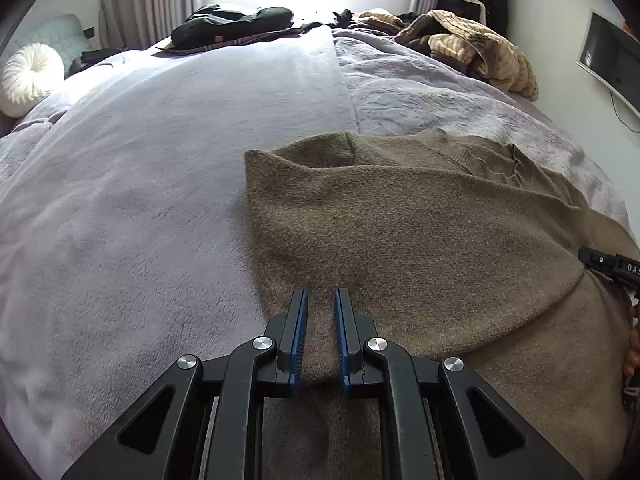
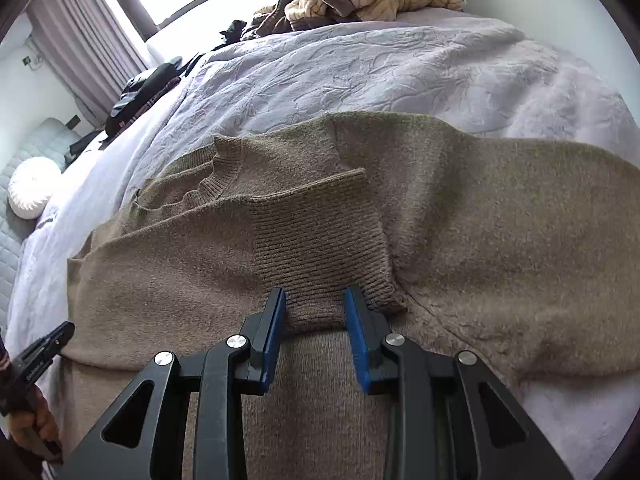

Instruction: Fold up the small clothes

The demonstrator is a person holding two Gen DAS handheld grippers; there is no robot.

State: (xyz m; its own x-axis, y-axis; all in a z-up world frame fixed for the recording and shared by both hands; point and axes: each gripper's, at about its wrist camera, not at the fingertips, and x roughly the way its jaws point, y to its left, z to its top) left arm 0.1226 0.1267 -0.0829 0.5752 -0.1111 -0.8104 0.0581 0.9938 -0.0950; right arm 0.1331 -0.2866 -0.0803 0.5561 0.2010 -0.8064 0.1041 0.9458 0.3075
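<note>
A brown knit sweater point(image 1: 420, 220) lies spread on the lilac bed cover point(image 1: 160, 160). My left gripper point(image 1: 321, 294) sits at its left part with a ridge of the brown knit pinched between the narrow-set blue pads. In the right wrist view the sweater point(image 2: 500, 208) has a sleeve folded across its body, and the ribbed cuff point(image 2: 320, 240) ends between the fingers of my right gripper point(image 2: 316, 296). Those jaws stand apart, and the pads do not press the cuff. The neckline point(image 2: 216, 184) shows at the upper left.
A heap of striped cream and brown clothes point(image 1: 472, 48) lies at the bed's far right and dark garments point(image 1: 232, 26) under the window. A round white cushion point(image 1: 30, 78) is at the left. A screen point(image 1: 612, 60) hangs on the right wall. A hand point(image 2: 36, 420) holds the other gripper.
</note>
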